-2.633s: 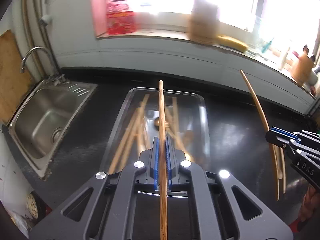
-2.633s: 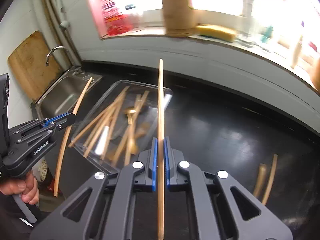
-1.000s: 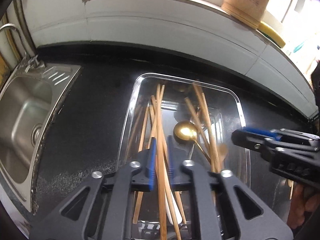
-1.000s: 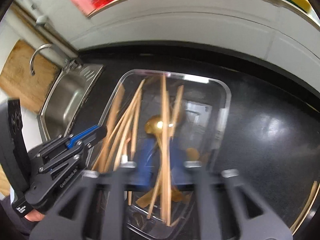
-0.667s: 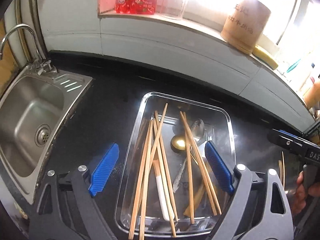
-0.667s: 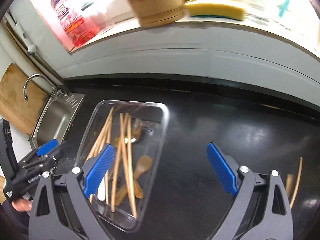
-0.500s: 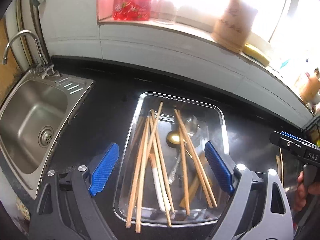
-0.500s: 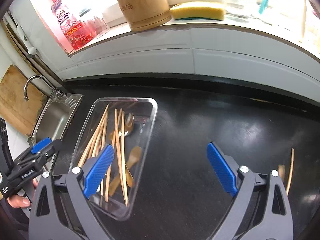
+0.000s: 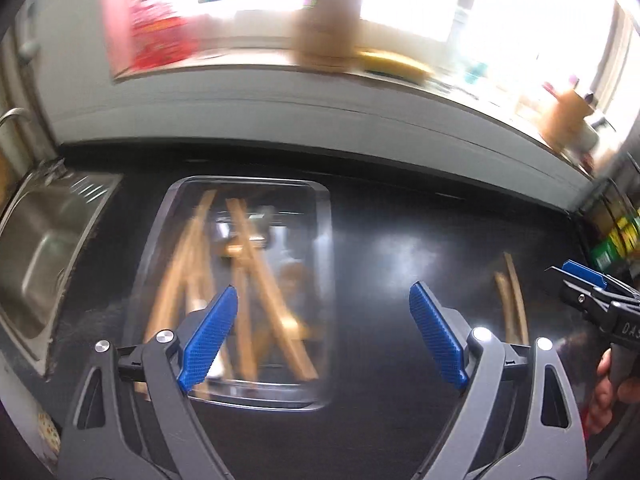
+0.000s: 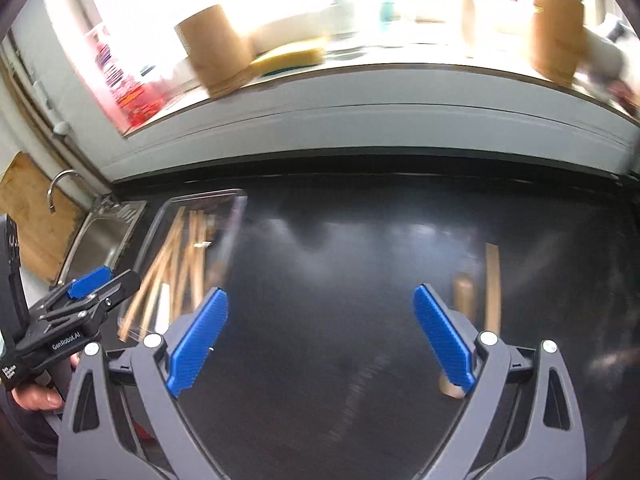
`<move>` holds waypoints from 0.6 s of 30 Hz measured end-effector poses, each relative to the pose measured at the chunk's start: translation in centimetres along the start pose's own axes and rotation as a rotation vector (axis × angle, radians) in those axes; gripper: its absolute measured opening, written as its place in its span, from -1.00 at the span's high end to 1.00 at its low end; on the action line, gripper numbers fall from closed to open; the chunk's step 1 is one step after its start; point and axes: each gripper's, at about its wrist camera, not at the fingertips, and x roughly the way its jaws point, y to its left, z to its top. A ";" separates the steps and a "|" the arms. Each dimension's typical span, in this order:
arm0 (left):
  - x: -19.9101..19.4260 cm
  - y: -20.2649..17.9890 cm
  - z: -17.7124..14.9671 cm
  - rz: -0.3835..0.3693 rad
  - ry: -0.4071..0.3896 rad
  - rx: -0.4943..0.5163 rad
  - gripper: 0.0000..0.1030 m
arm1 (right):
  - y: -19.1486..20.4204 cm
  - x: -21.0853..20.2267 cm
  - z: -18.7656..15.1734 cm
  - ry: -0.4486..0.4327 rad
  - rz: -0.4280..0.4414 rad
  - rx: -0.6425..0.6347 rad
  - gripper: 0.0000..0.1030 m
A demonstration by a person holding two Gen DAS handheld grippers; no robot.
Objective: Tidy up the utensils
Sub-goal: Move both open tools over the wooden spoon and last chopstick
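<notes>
A clear plastic tray [image 9: 328, 264] on the black counter holds several wooden chopsticks [image 9: 260, 280] and spoons; it also shows in the right wrist view [image 10: 236, 216]. Two wooden utensils [image 9: 510, 300] lie loose on the counter to the right, also in the right wrist view [image 10: 492, 280]. My left gripper [image 9: 322, 340] is open and empty above the tray's right edge. My right gripper [image 10: 320, 340] is open and empty over bare counter, left of the loose utensils. Both views are blurred.
A steel sink [image 9: 36, 252] with a tap sits left of the tray. A white ledge [image 10: 360, 92] at the back carries a wooden holder [image 10: 212, 52], a yellow sponge [image 10: 288, 56] and bottles. A wooden board [image 10: 32, 220] leans by the sink.
Both grippers dropped their chopsticks into the tray, opened wide, and have swung right; the tray now sits further left in both views and the loose utensils are nearer.
</notes>
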 end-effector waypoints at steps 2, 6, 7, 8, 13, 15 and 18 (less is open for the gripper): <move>0.1 -3.0 -0.1 -0.031 0.000 0.034 -0.66 | -2.4 -1.5 -0.9 -0.011 -0.035 0.012 -0.77; 0.4 -8.7 -0.4 -0.085 -0.001 0.096 -0.66 | -7.3 -4.4 -2.8 -0.029 -0.100 0.051 -0.77; 0.4 -10.1 -0.6 -0.098 -0.002 0.112 -0.66 | -8.3 -5.0 -3.3 -0.033 -0.110 0.060 -0.77; 0.4 -11.2 -0.7 -0.108 -0.002 0.125 -0.66 | -9.3 -5.6 -3.7 -0.037 -0.122 0.071 -0.77; 0.4 -16.5 -1.3 -0.147 -0.009 0.186 -0.66 | -13.5 -7.9 -5.3 -0.059 -0.159 0.118 -0.77; 0.6 -17.6 -1.2 -0.152 -0.008 0.200 -0.66 | -14.6 -8.4 -5.8 -0.066 -0.163 0.130 -0.77; 0.5 -18.8 -1.4 -0.152 -0.009 0.214 -0.66 | -15.6 -8.9 -6.1 -0.072 -0.162 0.139 -0.77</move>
